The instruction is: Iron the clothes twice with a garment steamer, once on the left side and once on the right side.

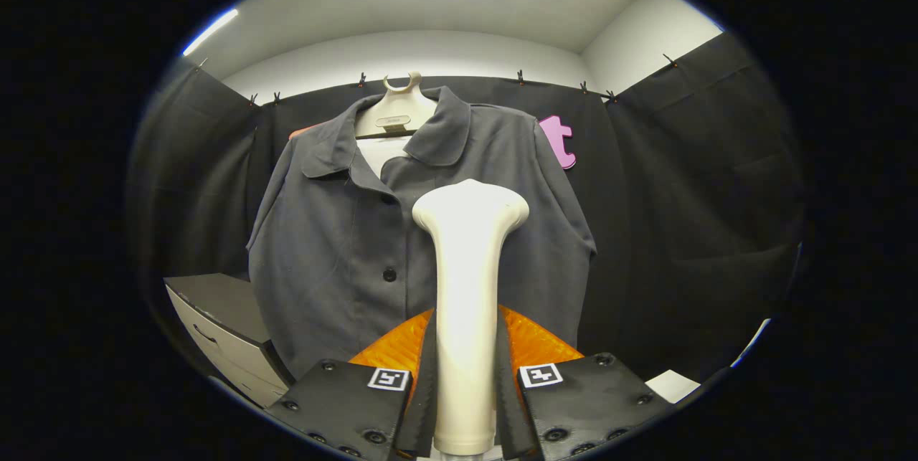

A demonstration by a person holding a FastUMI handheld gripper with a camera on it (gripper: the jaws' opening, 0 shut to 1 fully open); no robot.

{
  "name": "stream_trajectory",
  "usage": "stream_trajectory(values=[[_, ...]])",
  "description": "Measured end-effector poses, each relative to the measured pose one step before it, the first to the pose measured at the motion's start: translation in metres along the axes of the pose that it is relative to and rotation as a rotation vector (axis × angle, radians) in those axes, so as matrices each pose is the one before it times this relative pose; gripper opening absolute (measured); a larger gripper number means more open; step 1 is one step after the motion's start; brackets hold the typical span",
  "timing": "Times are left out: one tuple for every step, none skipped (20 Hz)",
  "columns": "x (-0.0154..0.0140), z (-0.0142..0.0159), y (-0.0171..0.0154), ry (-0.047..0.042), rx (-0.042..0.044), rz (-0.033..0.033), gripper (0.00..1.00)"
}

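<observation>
**Steamer held, shirt ahead: risk of slip**

Left of our hand-held gripper [466, 404] sits one pale drawer cabinet [222, 332]. Both fingers clamp one cream plastic garment steamer [467, 289]. Just beyond hangs one dark grey buttoned shirt [344, 246] on one hanger [394, 117]. The smooth handle could twist, skewing the head.

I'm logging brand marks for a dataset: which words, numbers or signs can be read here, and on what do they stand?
Small plate on the hanger: too small to read.
Square markers on the gripper, which is shut on the steamer: black-and-white patterns, not words.
Shirt and steamer: no text visible.
</observation>
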State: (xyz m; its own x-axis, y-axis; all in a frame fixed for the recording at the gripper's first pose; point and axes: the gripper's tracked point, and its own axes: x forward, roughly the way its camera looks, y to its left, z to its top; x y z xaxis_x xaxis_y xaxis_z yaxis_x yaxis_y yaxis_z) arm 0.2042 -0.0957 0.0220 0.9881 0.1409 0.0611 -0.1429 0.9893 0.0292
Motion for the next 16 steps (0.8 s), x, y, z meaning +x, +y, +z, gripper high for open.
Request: stream_trajectory(values=[[0.00181, -0.00451, 0.00013, 0.00970, 0.00347, 0.00450, 0.42], [0.00100, -0.00161, 0.00066, -0.00102, 0.00465, 0.00193, 0.42], [-0.00125, -0.00269, -0.00004, 0.00134, 0.00274, -0.00036, 0.42], [-0.00103, -0.00371, -0.00064, 0.00413, 0.00208, -0.00134, 0.42], [-0.00235, -0.00418, -0.00116, 0.00393, 0.00168, -0.00107, 0.42], [-0.00038, -0.00575, -0.00084, 0.00825, 0.00145, -0.00161, 0.42], [-0.00191, -0.00619, -0.00164, 0.00894, 0.00205, -0.00331, 0.42], [-0.00198, -0.00779, -0.00199, 0.01283, 0.00504, -0.00398, 0.42], [-0.00308, -0.00975, -0.00241, 0.01714, 0.00613, -0.00528, 0.42], [-0.00378, -0.00955, -0.00322, 0.01530, 0.00344, -0.00564, 0.42], [-0.00320, -0.00997, -0.00316, 0.01321, 0.00158, -0.00644, 0.42], [-0.00313, -0.00960, -0.00312, 0.01508, -0.00206, -0.00446, 0.42], [-0.00412, -0.01121, -0.00304, 0.01520, -0.00065, -0.00119, 0.42], [-0.00216, -0.01195, -0.00191, 0.01530, 0.00250, 0.00111, 0.42], [-0.00261, -0.01229, -0.00196, 0.01836, 0.00262, -0.00125, 0.42], [0.00063, -0.01091, -0.00111, 0.01992, -0.00124, -0.00222, 0.42]])
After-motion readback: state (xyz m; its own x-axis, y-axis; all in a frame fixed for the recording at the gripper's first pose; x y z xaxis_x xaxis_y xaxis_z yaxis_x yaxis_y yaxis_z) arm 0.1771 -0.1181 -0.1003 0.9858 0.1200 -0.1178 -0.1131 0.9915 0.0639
